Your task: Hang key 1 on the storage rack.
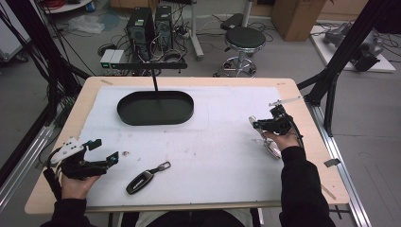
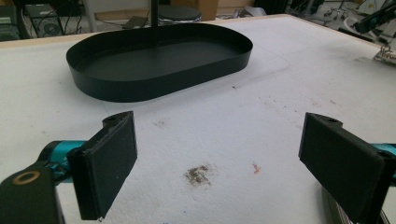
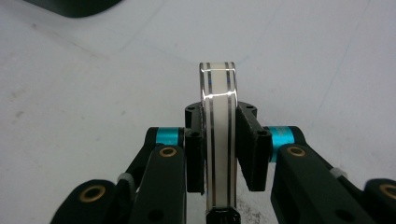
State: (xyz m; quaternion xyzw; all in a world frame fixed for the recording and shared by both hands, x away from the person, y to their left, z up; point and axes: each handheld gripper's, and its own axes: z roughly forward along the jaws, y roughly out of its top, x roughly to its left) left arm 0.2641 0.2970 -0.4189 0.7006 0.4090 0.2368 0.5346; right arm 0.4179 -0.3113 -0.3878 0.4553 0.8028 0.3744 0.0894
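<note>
Two grippers: your right gripper (image 3: 219, 154) clamps a white dark-striped ring (image 3: 218, 121) edge-up, w/ the black oval metal tray (image 1: 155, 108) well to its left. Your left gripper (image 1: 103, 150) is agape, empty, nearer the black car key fob (image 1: 140, 181).

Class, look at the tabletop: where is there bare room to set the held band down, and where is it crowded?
Bare mat lies between the black oval tray and the right gripper, which holds the band. The tray's floor is also bare, apart from its upright post. It is tighter near the front left, where the key fob lies beside the open left gripper.
</note>
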